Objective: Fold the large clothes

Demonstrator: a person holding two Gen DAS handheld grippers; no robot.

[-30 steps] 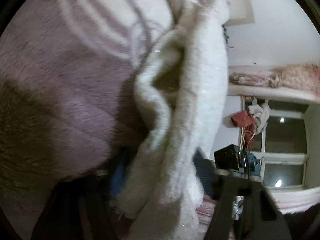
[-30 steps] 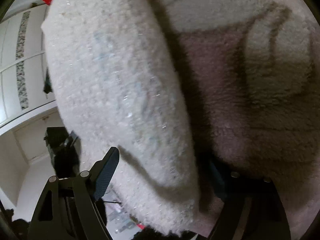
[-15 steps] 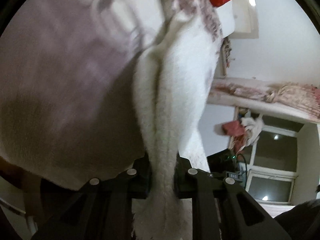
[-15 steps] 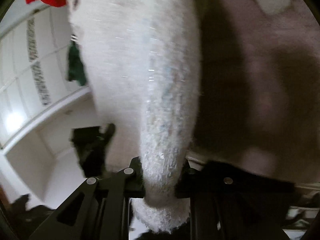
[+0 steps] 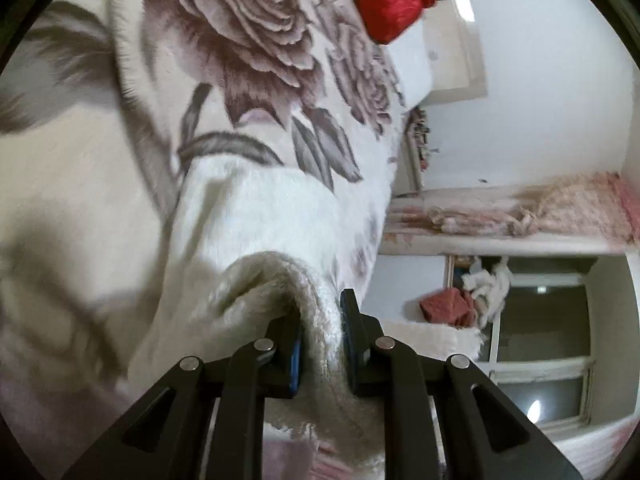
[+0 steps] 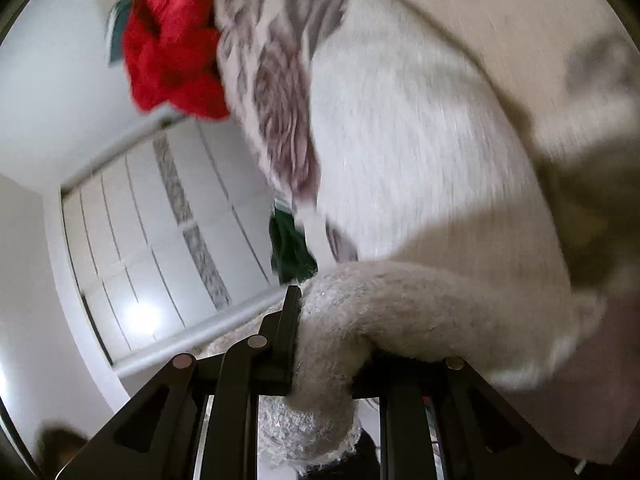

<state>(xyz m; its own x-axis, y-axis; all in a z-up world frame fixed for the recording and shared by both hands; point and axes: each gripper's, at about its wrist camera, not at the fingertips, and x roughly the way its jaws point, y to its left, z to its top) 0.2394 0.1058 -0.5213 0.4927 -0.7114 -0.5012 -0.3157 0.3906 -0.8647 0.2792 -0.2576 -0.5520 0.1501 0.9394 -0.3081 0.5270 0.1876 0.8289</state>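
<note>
Left tool (image 5: 320,344) clenched on fluffy white garment (image 5: 256,224) edge; right tool (image 6: 324,344) pinching opposite edge, keeping fabric spread over rose-print blanket (image 5: 248,40) for folding.

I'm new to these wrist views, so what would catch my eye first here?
A fluffy white garment fills both views, a bunched edge clamped in the left gripper and another in the right gripper. Behind it spreads a blanket printed with big mauve roses, and a bright red bundle sits at the top.
</note>
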